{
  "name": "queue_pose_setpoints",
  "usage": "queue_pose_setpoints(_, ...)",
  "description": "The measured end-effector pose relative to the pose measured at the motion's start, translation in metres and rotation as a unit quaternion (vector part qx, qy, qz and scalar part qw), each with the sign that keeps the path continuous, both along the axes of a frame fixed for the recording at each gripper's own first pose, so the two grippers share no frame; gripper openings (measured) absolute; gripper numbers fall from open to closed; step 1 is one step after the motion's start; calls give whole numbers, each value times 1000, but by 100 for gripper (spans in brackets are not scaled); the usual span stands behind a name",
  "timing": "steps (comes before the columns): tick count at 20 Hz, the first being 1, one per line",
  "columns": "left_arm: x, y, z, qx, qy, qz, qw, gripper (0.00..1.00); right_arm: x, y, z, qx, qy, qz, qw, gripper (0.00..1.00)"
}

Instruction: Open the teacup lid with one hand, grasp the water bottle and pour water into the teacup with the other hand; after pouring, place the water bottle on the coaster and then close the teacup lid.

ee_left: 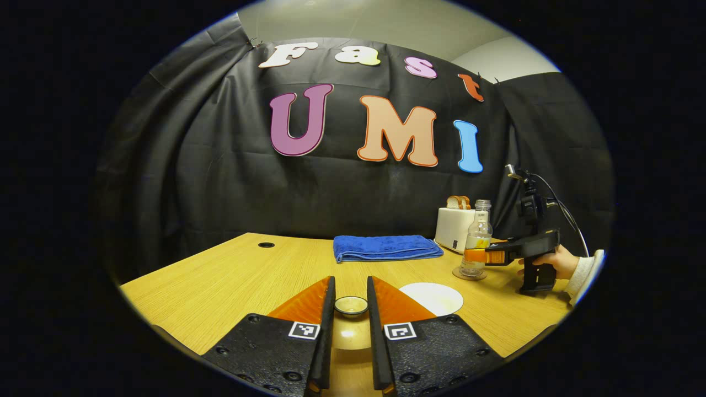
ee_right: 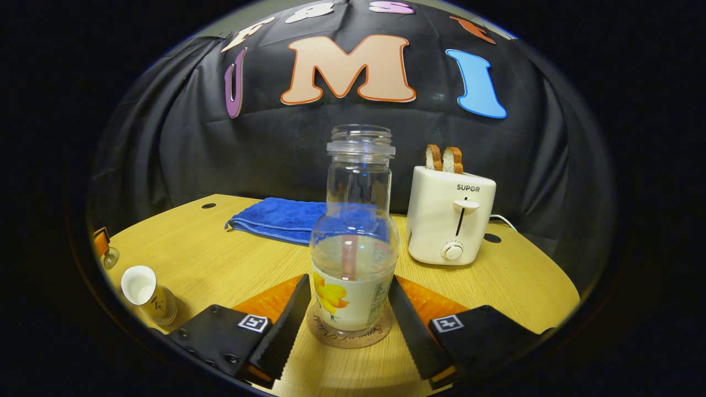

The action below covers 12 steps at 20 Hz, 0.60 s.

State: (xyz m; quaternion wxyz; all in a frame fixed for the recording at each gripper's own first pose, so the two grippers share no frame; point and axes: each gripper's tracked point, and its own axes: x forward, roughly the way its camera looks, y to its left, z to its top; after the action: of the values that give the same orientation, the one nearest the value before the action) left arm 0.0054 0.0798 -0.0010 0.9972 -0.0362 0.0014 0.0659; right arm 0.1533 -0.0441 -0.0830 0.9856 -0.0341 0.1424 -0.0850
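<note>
My left gripper is shut on the small teacup lid, held above the wooden table; it also appears at the far left edge of the right gripper view. The open teacup, white inside, stands just right of my left fingers. The clear, uncapped water bottle, partly filled, stands upright on the round coaster. My right gripper has a finger pressed against each side of the bottle's label. In the left gripper view a hand holds that gripper at the bottle.
A white toaster with two bread slices stands behind and right of the bottle. A folded blue towel lies at the back of the table, near the black cloth wall. The table has round cable holes.
</note>
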Motion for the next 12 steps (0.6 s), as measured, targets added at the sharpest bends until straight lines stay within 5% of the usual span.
queue_pose_setpoints(2,0,0,0,1,0,0,1000,28,-4,-2,4,-17,-4,2,1000,99)
queue_pose_setpoints(4,0,0,0,5,1,1,1000,28,-13,-1,11,-26,-12,7,1000,94)
queue_pose_setpoints(12,7,-9,0,12,-1,-8,1000,28,-56,-9,26,-18,-37,8,999,99)
